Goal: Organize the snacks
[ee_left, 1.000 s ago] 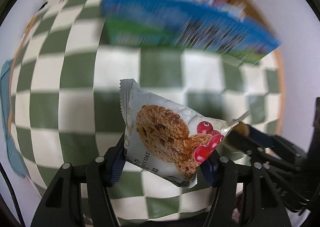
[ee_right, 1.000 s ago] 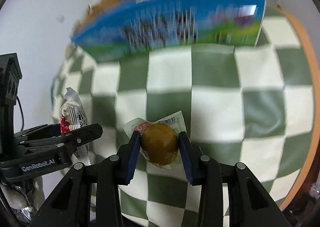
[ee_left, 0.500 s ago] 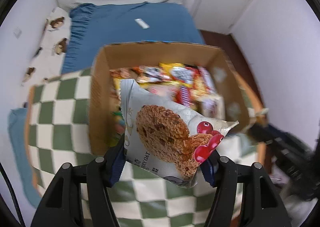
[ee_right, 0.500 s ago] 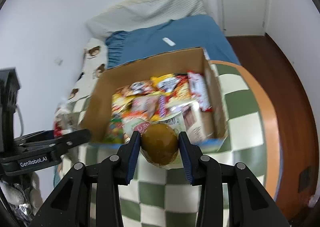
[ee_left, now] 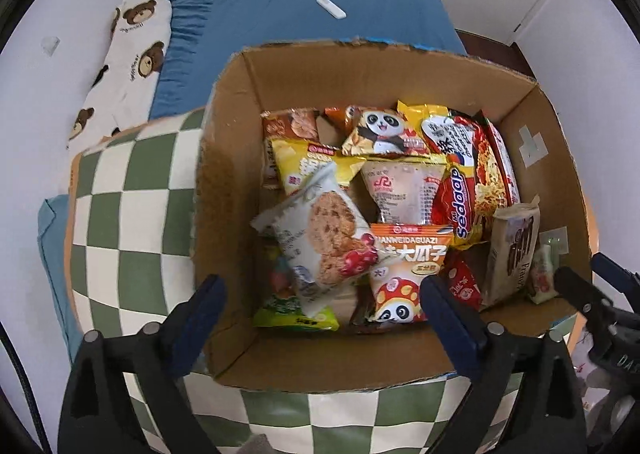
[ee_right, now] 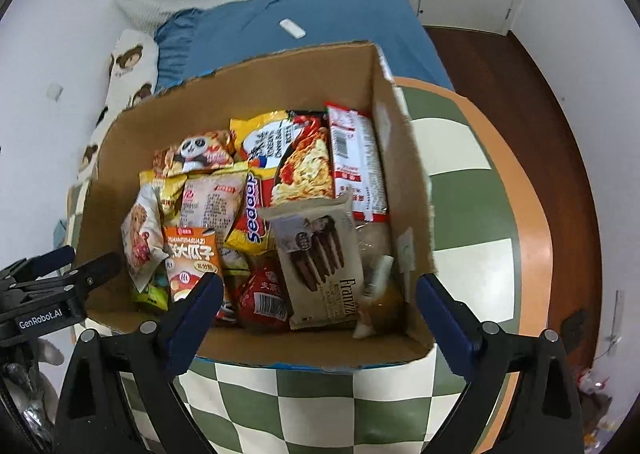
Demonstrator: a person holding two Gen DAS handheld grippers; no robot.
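Observation:
An open cardboard box [ee_left: 328, 358] [ee_right: 304, 346] full of snack packets stands on the green-and-white checked table. My left gripper [ee_left: 322, 304] is open above its near edge. The white oat cookie packet [ee_left: 320, 238] lies loose on the snacks at the box's left side; it also shows in the right wrist view [ee_right: 140, 234]. My right gripper [ee_right: 320, 298] is open above the box's near edge. The wrapped brown round snack [ee_right: 384, 304] lies in the near right corner beside a Franzzi packet [ee_right: 320, 254].
The checked tablecloth [ee_right: 460, 262] has an orange rim [ee_right: 532, 214] at the right. A blue bed [ee_left: 304, 10] with a bear-print pillow [ee_left: 124, 62] lies beyond the box. The left gripper shows at the left in the right wrist view [ee_right: 60, 278].
Both grippers rose over the box and opened. The cookie packet dropped from my left gripper and the round brown snack from my right gripper into the box.

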